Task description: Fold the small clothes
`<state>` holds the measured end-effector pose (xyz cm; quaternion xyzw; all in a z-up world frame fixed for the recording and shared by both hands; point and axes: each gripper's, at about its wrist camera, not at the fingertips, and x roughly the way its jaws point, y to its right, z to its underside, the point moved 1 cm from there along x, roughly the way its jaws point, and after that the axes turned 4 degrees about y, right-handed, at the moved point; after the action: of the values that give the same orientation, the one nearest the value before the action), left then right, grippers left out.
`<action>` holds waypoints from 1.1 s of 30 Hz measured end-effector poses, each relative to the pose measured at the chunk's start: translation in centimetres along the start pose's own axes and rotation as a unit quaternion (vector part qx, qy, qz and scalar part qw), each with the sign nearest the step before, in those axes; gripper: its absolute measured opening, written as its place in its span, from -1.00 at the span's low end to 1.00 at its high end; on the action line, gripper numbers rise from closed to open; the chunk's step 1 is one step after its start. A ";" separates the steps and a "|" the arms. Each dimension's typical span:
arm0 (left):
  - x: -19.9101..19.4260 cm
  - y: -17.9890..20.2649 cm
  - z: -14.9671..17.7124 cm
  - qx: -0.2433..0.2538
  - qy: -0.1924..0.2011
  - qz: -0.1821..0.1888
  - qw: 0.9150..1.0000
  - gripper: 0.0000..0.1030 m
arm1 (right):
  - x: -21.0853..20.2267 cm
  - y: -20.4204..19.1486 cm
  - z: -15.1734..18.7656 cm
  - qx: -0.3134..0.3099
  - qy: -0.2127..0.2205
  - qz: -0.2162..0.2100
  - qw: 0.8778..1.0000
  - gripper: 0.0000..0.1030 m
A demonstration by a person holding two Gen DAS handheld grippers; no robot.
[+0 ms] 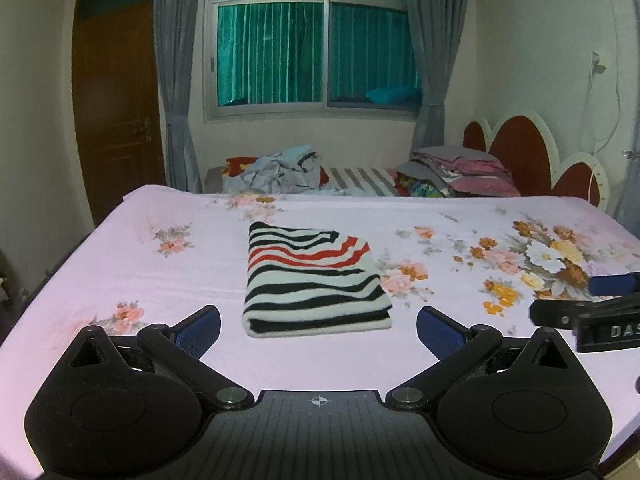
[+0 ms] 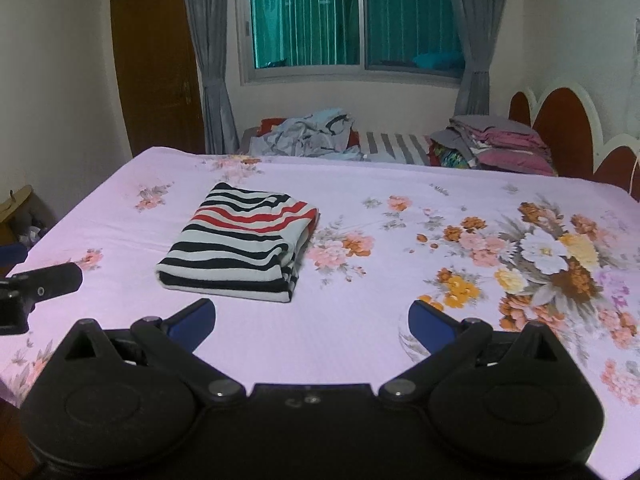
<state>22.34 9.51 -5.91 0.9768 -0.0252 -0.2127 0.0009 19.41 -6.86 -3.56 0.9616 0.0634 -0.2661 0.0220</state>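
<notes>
The folded striped garment (image 1: 316, 280) lies flat on the bed (image 1: 120, 264), in the middle of the left wrist frame, straight ahead of the left tongs (image 1: 318, 326). It is a neat rectangular packet of soft knit, white with black bands and a few red ones near its far end; the rounded fold faces the camera. In the right wrist frame the same garment (image 2: 240, 242) sits left of centre, and here its right side shows the stacked open layers that the left view hides.

The left tongs stand wide apart, blue ribbed pads on black hinged arms, gripping nothing, their tips just short of the garment's near edge. The right tongs (image 2: 312, 322) are likewise spread and hold nothing, over bare sheet to the garment's right. Each view catches the other tool at its edge: the right one at the right edge of the left frame, where white letters show on its black body, and the left one at the left edge of the right frame.

The sheet is smooth pale pink with a printed flower cluster (image 2: 552, 264), large in the right half of the right view. Bare sheet lies on all sides of the garment. Beyond the bed's far edge lie a crumpled heap of clothes (image 1: 280, 170) and a stack of folded cloth (image 1: 464, 172), below a curtained window (image 1: 316, 36). A scalloped headboard (image 1: 520, 152) stands at upper right, a brown door (image 1: 116, 100) at upper left.
</notes>
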 end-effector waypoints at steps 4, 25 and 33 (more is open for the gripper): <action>-2.1 0.0 0.6 -0.011 0.005 0.006 1.000 1.00 | -2.6 0.0 1.0 0.000 0.007 0.001 1.000 0.99; -6.2 0.0 0.6 -0.012 0.034 0.005 0.999 1.00 | -5.7 -1.1 0.7 -0.011 0.038 -0.004 0.999 0.99; -5.8 0.2 0.2 -0.007 0.035 0.006 0.999 1.00 | -5.6 -1.0 0.6 -0.008 0.037 -0.002 0.999 0.99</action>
<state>16.97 9.57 -3.71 0.9835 -0.0297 -0.1781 0.0104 14.25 -6.58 -1.17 0.9706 0.0680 -0.2294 0.0272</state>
